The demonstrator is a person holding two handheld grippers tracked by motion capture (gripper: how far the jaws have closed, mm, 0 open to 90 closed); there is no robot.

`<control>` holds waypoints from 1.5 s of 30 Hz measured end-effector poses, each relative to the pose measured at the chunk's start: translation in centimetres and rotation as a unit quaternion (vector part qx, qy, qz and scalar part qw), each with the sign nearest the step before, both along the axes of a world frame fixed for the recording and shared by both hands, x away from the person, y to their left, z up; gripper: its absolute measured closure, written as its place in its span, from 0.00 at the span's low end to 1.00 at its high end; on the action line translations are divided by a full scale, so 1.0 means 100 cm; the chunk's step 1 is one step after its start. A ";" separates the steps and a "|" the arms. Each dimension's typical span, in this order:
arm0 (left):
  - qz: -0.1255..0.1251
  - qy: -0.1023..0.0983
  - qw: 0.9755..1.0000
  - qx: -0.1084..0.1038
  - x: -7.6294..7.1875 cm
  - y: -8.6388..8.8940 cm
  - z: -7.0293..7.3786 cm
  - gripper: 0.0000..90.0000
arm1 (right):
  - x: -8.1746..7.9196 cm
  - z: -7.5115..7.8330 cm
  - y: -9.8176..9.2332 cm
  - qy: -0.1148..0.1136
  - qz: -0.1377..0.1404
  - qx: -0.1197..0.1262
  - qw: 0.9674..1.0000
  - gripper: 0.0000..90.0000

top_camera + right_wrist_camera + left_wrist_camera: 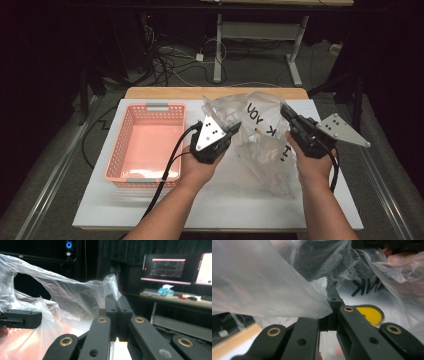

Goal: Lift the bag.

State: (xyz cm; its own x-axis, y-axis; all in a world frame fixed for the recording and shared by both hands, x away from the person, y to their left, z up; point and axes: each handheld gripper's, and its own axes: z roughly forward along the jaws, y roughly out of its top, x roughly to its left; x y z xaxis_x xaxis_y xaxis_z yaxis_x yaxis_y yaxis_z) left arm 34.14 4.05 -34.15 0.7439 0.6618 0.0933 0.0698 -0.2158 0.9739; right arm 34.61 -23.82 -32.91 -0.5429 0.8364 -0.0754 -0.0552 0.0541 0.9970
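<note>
A clear plastic bag [260, 142] with black lettering hangs above the white table [225, 200], stretched between my two grippers. My left gripper [233, 128] is shut on the bag's left edge; in the left gripper view the film [274, 285] is pinched between its closed jaws [332, 293]. My right gripper [286, 111] is shut on the bag's right edge, and a fold of the film [62, 292] sticks up from its closed jaws [116, 299]. A yellow round thing [370, 314] lies inside the bag, seen through the plastic. The bag's mouth gapes between the grippers.
A pink plastic basket [125, 145] stands on the left part of the table, with nothing in it that I can see. Cables lie on the floor beyond the table's far edge. A desk with lit monitors [166, 268] stands farther off.
</note>
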 end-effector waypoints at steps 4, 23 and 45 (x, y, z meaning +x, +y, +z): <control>0.010 -0.021 1.000 -0.008 0.007 0.000 0.021 0.98 | 0.009 0.019 -0.003 -0.015 -0.013 0.011 1.000 1.00; 0.037 -0.006 0.999 -0.018 0.045 -0.014 0.031 0.95 | 0.041 0.056 -0.026 -0.021 -0.065 0.009 0.998 1.00; 0.053 0.059 0.997 -0.013 -0.030 0.070 -0.019 0.54 | 0.058 0.026 -0.021 0.024 -0.074 -0.037 0.996 1.00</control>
